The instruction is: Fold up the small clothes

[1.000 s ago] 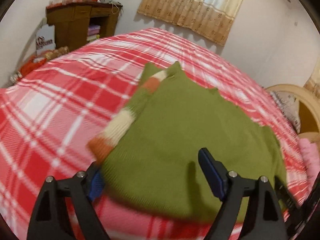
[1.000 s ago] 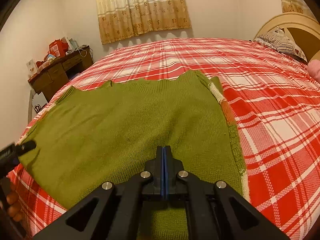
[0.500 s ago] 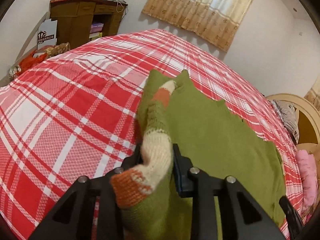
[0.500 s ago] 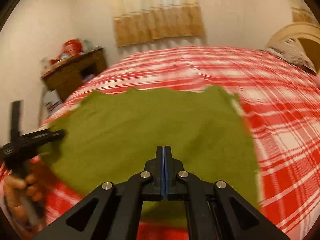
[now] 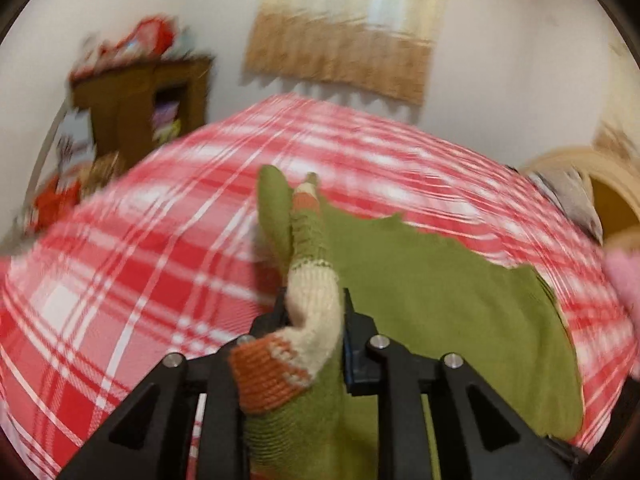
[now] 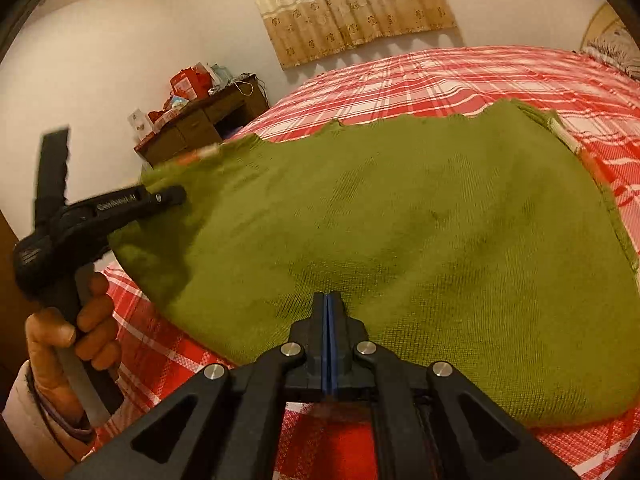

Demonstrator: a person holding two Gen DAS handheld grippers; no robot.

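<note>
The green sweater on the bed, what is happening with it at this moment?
A person is folding a green knitted sweater spread on a red plaid bedspread. The left gripper has just been closing and now pinches the sweater's cream and orange striped sleeve, raised off the bed. The right gripper is shut with nothing between its jaws, just above the sweater's near edge. No fold is finished yet.

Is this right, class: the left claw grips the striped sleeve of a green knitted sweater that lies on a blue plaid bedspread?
One detail is wrong: the plaid bedspread is red and white, not blue, as both wrist views show. The rest holds: in the left wrist view the left claw, whose jaws have just been closing, grips the cream, orange and green striped sleeve of the green knitted sweater.
</note>
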